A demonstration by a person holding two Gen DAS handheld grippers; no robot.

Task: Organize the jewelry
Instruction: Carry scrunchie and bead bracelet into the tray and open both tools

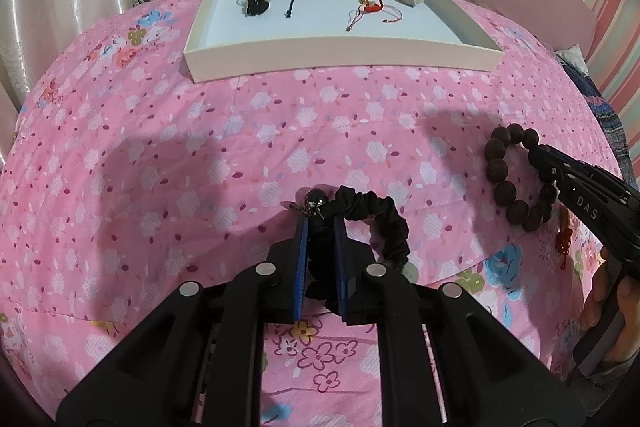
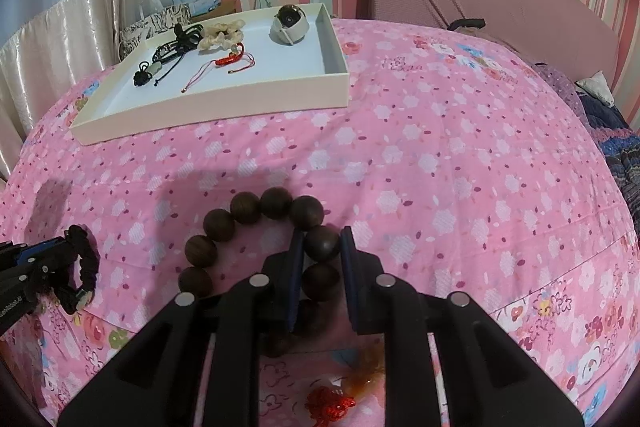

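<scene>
With left tongs (image 1: 320, 223) clenched on the black scrunchie (image 1: 372, 215) and right tongs (image 2: 322, 247) pinching one bead of the wooden bracelet (image 2: 240, 223), that round bead could slip free on the lift toward the tray (image 1: 340, 57) at the bed's far edge.

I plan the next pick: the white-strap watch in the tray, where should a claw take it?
Grip the watch on the upper part of its strap loop, coming from above. It lies as a closed loop near the tray right wall, so a side approach looks blocked.

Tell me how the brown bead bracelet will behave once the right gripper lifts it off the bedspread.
The brown bead bracelet is a loop of separate round beads, so it will probably sag and swing below the right gripper, which pinches a single bead. The beads look smooth and hard, so that bead might slip from the pads. The red tassel will likely dangle.
</scene>
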